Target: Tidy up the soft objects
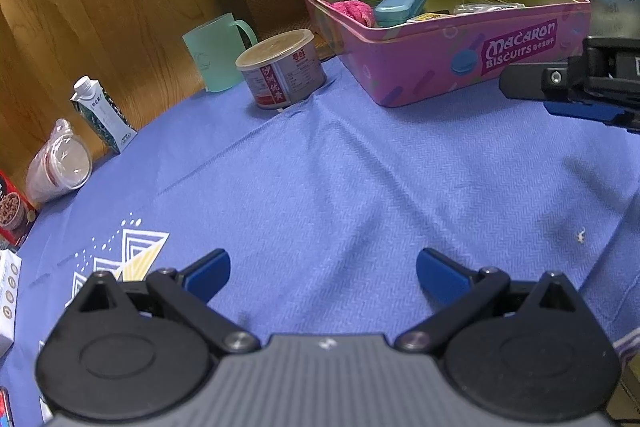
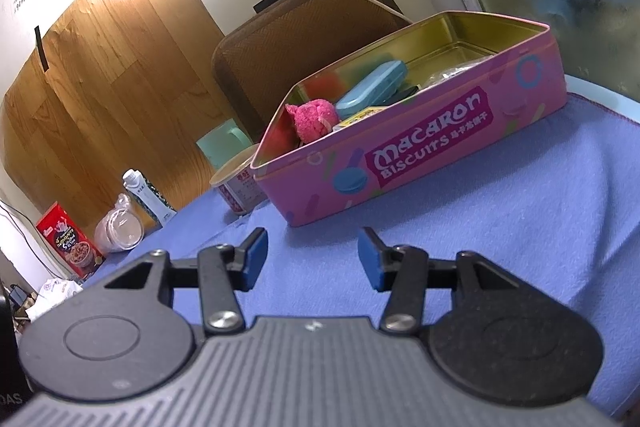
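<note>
Over the blue-clothed worktop (image 1: 320,167), from the left wrist view, my left hand-held gripper (image 1: 323,273) hangs wide and empty; the pink fuzzy soft item (image 1: 354,9) already lies in the pink biscuit tin (image 1: 440,59), at its left end beside a teal case (image 1: 400,5). From the right wrist view, my right hand-held gripper (image 2: 312,253) is likewise spread and empty, near the tin. No loose soft things show on the cloth, so I judge the sorting nearly finished.
</note>
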The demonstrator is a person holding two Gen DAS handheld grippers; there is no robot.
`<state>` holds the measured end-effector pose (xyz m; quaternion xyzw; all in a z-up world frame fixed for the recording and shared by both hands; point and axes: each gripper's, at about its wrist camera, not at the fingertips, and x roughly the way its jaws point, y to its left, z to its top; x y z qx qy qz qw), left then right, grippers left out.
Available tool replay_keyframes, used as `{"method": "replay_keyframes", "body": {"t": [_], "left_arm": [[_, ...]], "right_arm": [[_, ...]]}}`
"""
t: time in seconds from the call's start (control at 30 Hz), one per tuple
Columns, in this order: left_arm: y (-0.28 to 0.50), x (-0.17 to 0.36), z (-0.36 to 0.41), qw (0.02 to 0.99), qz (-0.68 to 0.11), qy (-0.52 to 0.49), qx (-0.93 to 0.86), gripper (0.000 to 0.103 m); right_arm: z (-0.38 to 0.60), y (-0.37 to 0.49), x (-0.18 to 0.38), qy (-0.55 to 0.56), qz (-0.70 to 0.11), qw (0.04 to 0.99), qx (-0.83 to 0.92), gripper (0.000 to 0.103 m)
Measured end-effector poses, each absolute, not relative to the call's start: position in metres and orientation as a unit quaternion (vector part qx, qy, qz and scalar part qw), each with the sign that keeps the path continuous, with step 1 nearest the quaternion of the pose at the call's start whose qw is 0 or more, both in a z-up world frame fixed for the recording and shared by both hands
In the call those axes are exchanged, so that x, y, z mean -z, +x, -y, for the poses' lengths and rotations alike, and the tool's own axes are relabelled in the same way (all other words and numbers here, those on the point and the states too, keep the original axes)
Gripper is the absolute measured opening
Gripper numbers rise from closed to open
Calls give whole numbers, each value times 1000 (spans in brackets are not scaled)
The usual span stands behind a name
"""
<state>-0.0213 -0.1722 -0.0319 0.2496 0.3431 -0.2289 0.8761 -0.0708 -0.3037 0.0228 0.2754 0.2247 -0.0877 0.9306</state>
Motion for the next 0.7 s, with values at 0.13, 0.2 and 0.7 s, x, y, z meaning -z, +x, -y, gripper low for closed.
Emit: {"method": "replay_keyframes", "body": {"t": [0.13,0.2,0.7], "left_arm": [[-21,31,171,876,-345,245,231,103],[-21,31,170,877,-345,243,231,103],[-21,29,166,878,-348,227,236,103]], "right_arm": [[302,-70,-22,272,-227,931,87,53],[301,-70,-23,269,-227,932,87,53],[295,-68,-23,254,-229,935,91,56]]}}
